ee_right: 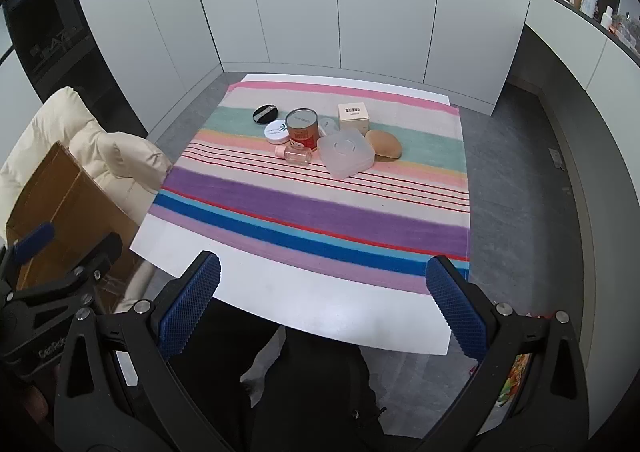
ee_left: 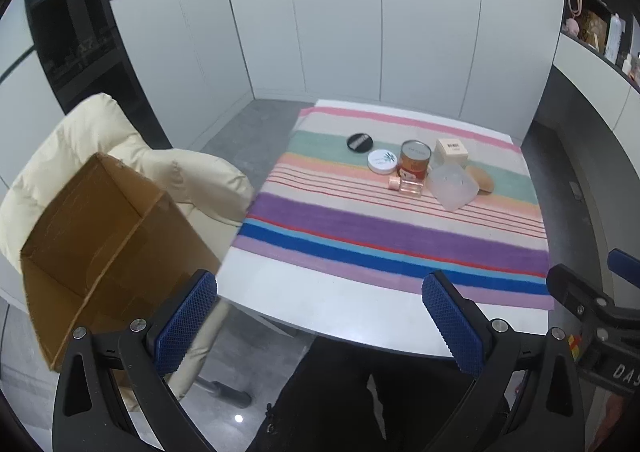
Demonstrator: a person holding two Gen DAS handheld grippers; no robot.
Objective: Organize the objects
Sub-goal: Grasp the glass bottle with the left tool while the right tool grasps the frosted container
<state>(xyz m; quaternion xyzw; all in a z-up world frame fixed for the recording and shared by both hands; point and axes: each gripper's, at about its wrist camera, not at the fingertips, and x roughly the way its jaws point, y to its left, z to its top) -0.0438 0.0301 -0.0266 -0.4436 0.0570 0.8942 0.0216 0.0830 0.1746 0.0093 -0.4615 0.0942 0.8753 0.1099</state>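
The table (ee_right: 304, 308) is white. The cloth (ee_right: 320, 188) on it is striped: pink at the far edge, then beige, mint green, peach, thin red lines on cream, purple, red, light blue, deep blue and lilac at the near edge.

The round compact (ee_right: 265, 113) is black. The flat jar (ee_right: 277, 132) is white with a green leaf mark. The can (ee_right: 302, 129) is red and orange with a pale lid. The small bottle (ee_right: 294, 154) is clear with a pink cap. The square case (ee_right: 346, 155) is frosted translucent white. The small box (ee_right: 353, 117) is cream with a barcode. The sponge (ee_right: 384, 143) is tan.

The cardboard box (ee_left: 104, 228) is brown. The chair (ee_left: 120, 140) is cream. The gripper pads (ee_left: 185, 320) are blue with a diamond grid on black arms.
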